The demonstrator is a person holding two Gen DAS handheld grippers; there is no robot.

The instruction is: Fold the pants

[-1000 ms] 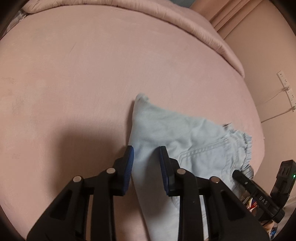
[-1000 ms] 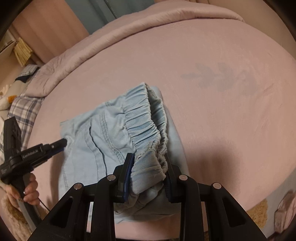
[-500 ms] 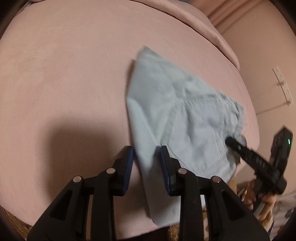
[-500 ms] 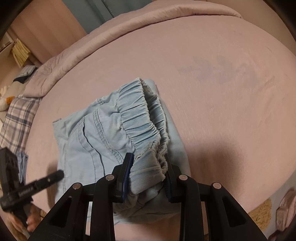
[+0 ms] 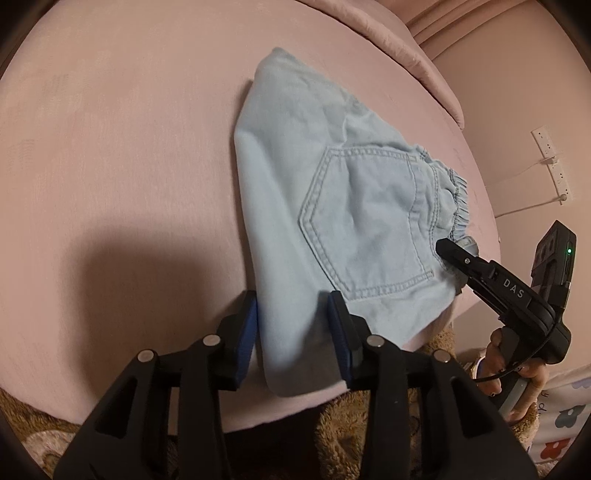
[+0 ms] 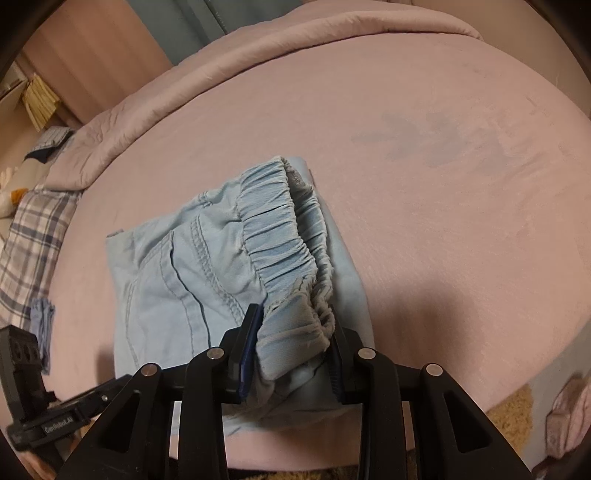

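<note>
A wide pink bed (image 6: 443, 184) is filling both views, its sheet lying smooth under warm, dim light. Along the bed's far edge a rolled pink duvet (image 6: 229, 70) is running across. Past the duvet, teal curtains (image 6: 207, 18) are hanging. Left of the bed a plaid pillow (image 6: 26, 243) is resting. Right of the bed, a white power strip (image 5: 552, 162) is clinging to the pink wall (image 5: 517, 92), and a brown fuzzy rug (image 5: 354, 417) is showing below the bed's near edge.

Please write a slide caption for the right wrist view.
Right gripper clamps the elastic waistband of folded light-blue pants on a pink bed.
</note>
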